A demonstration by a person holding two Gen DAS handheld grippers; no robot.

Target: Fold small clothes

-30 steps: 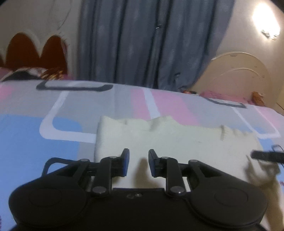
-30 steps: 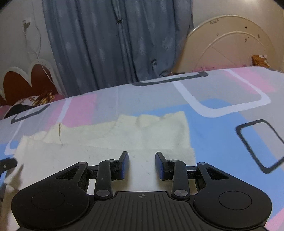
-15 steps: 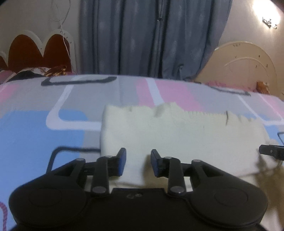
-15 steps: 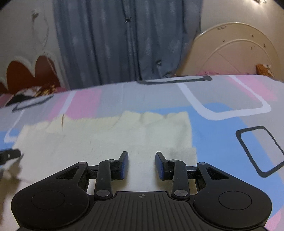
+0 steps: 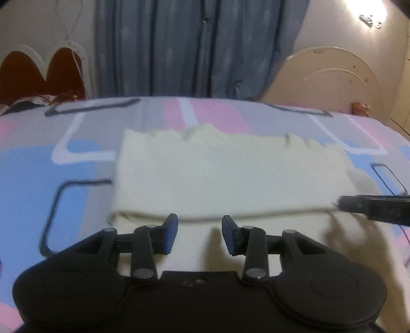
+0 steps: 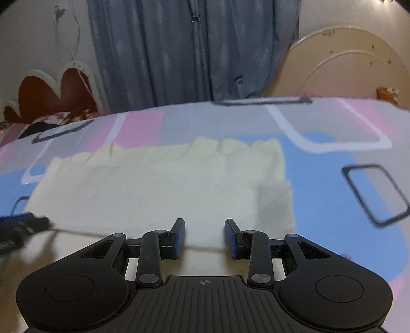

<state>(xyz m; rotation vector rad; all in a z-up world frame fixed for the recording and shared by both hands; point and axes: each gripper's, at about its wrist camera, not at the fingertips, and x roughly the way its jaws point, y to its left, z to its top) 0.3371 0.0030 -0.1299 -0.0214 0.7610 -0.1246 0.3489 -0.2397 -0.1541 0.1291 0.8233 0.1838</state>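
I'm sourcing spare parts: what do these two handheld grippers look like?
Both are matte black. The left gripper and right gripper have blue-padded fingers on pinned linkage bars between round side housings. The right one's centre plate is ribbed with a crosshair mark. No hands or sleeves show.

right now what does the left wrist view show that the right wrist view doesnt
Only the left wrist view shows the lit wall lamp, the cream garment's left edge, and the right hand-held gripper coming in from the right. Only the right wrist view shows the garment's right edge, with a lower layer sticking out there, and the left hand-held gripper at the left. Both share the grey curtain, the patterned bedsheet and the cream headboard.
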